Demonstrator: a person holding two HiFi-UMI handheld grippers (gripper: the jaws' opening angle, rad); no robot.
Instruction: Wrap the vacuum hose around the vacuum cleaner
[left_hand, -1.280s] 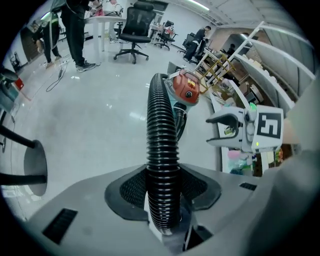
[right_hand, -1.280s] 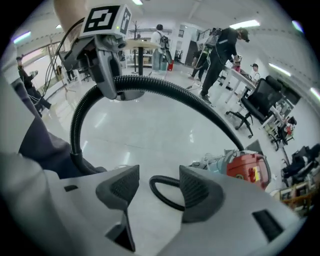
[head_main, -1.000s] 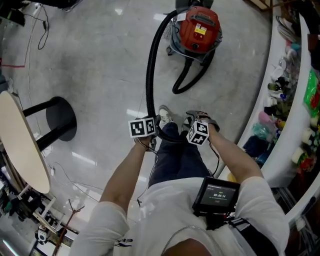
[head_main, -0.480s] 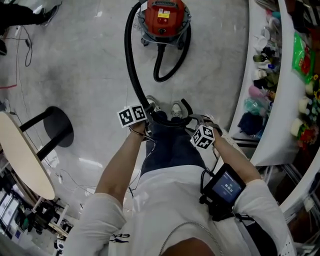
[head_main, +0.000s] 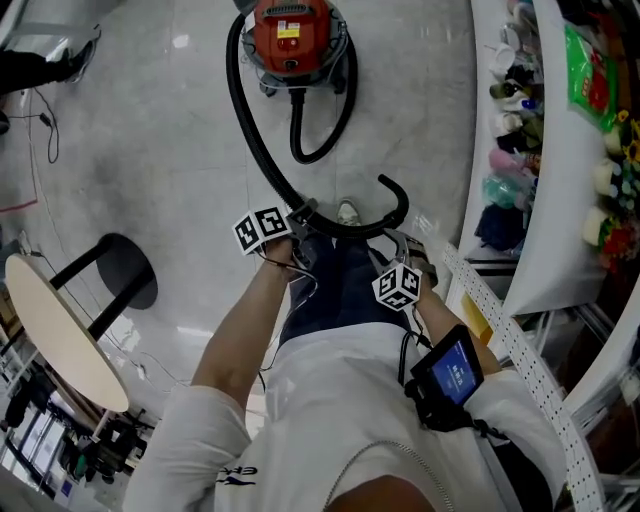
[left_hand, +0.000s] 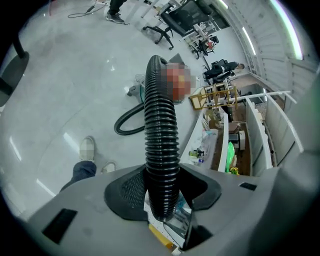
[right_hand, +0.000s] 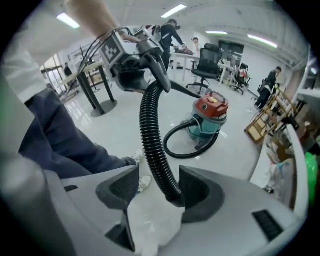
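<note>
The red vacuum cleaner (head_main: 290, 35) stands on the floor at the top of the head view, also seen as the red-and-teal vacuum cleaner (right_hand: 210, 116). Its black ribbed hose (head_main: 252, 140) runs down from it to my left gripper (head_main: 303, 215), which is shut on the hose (left_hand: 161, 145). From there the hose crosses my legs and its end (head_main: 397, 195) curls upward. My right gripper (head_main: 400, 245) sits just below that end. In the right gripper view the hose (right_hand: 152, 145) passes between my right gripper's (right_hand: 159, 187) jaws and lies against one pad, with a gap to the other.
A white counter (head_main: 545, 250) crowded with small items lines the right side, with a perforated rail (head_main: 500, 325) beside it. A black stool (head_main: 120, 270) and a round beige table (head_main: 55, 335) stand at the left. Office chairs (right_hand: 207, 60) and people are farther off.
The vacuum cleaner has slid toward the upper left of the view. The hose end now curls up to the right past my right gripper, which has dropped lower in the view. My left gripper keeps its hold.
</note>
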